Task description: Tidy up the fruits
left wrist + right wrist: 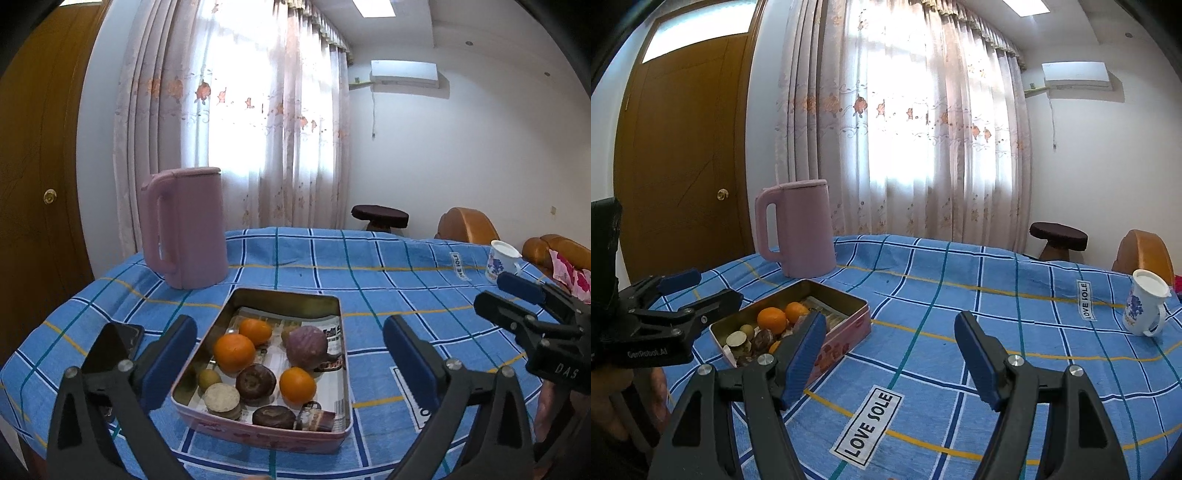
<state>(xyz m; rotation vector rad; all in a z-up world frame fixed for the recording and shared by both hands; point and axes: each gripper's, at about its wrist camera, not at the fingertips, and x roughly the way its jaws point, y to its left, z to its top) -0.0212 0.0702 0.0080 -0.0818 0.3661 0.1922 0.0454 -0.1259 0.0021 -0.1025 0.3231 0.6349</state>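
An open rectangular tin (334, 310) sits on the blue checked tablecloth. It holds three oranges (234, 352), a purple bumpy fruit (306, 347), two dark brown round fruits (255, 383), a small greenish fruit (209, 378) and a pale round piece (221, 398). My left gripper (290, 360) is open just in front of the tin, its blue pads wider than the tin and touching nothing. My right gripper (892, 350) is open over bare cloth to the right of the tin (846, 332), with nothing between its pads. Each gripper also shows in the other's view: left gripper (683, 306), right gripper (517, 302).
A tall pink kettle (184, 229) stands behind the tin at the left. A dark phone (110, 347) lies left of the tin. A white flowered mug (1147, 308) stands far right. A dark stool (1058, 236) and brown chairs (467, 225) sit past the table's far edge.
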